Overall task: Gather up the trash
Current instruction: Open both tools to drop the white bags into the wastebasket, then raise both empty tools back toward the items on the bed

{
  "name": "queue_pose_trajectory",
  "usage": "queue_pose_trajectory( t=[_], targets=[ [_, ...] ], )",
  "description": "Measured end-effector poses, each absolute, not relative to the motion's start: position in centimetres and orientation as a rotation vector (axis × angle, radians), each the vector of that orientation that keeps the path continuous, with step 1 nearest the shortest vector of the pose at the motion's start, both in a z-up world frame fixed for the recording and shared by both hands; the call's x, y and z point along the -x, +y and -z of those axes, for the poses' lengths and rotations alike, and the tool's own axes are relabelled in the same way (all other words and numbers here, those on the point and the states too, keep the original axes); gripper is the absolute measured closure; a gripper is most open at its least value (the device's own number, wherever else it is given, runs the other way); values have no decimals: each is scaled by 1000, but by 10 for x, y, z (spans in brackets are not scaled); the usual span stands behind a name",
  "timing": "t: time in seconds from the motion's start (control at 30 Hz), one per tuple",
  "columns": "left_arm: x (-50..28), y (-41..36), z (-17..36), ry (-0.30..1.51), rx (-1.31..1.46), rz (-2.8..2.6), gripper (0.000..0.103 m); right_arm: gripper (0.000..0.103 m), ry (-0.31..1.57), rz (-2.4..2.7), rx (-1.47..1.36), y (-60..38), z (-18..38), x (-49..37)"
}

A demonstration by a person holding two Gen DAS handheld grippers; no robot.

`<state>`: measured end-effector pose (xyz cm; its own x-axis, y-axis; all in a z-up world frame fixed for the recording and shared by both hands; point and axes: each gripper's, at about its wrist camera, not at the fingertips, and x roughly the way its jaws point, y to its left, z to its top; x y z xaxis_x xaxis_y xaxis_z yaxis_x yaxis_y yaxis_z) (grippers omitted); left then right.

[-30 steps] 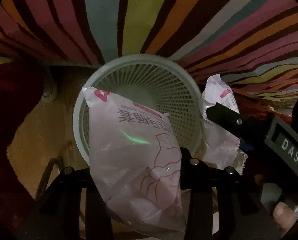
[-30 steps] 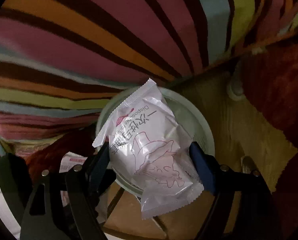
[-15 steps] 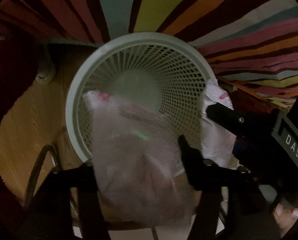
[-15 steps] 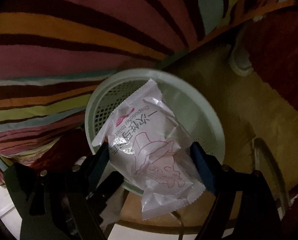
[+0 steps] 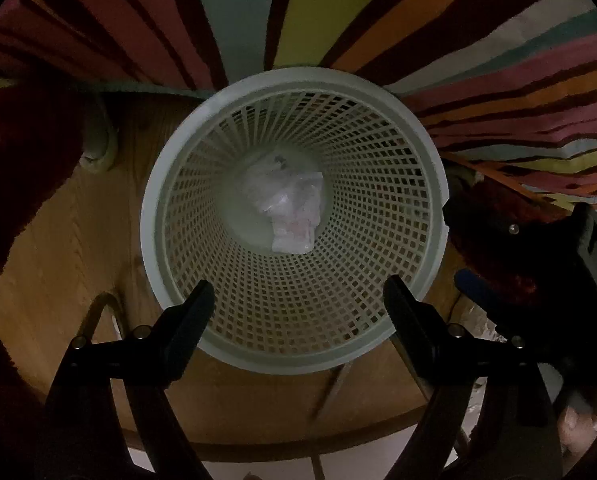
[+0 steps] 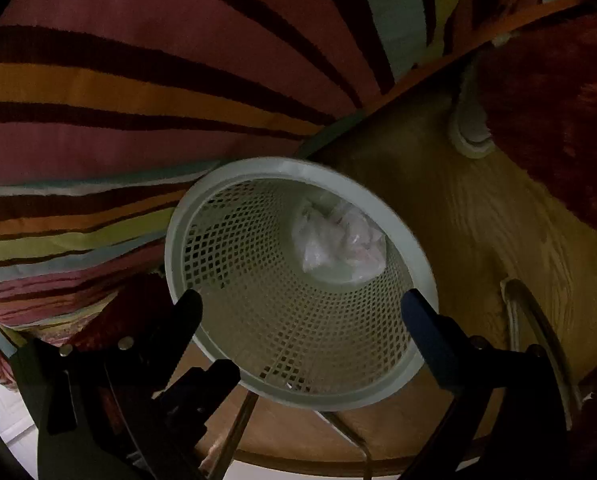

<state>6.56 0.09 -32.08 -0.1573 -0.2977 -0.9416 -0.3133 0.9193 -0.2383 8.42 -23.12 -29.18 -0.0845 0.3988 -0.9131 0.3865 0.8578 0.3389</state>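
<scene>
Both my grippers, left point(image 5: 294, 300) and right point(image 6: 300, 310), are opening empty over the basket point(image 5: 170, 184); wrappers point(image 5: 288, 206) sit inside.

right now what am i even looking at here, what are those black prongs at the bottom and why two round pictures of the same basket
The black prongs are the fingers of two handheld grippers; a person carries one in each hand, and no robot arm is involved. Each round picture comes from a fisheye camera on one gripper, looking down along its fingers. The left gripper and right gripper both hang above a pale mesh wastebasket. Their jaws are opening, with nothing between them. Crumpled plastic wrappers lie at the bottom of the basket. The basket stands on a round wooden surface, beside a striped cloth. In the left view, the right gripper shows at the right edge.
</scene>
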Motion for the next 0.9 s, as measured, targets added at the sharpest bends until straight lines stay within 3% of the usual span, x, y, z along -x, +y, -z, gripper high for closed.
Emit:
queue_pose_trajectory(
  t=[0.57,0.9],
  targets=[
    [-66,11,289,1636,414,-30,19,8,1557,-24,-510,-224,256,-84],
    [-67,-6,233,1443,337,41,19,8,1362,-107,-461,-224,190,-79]
  ],
)
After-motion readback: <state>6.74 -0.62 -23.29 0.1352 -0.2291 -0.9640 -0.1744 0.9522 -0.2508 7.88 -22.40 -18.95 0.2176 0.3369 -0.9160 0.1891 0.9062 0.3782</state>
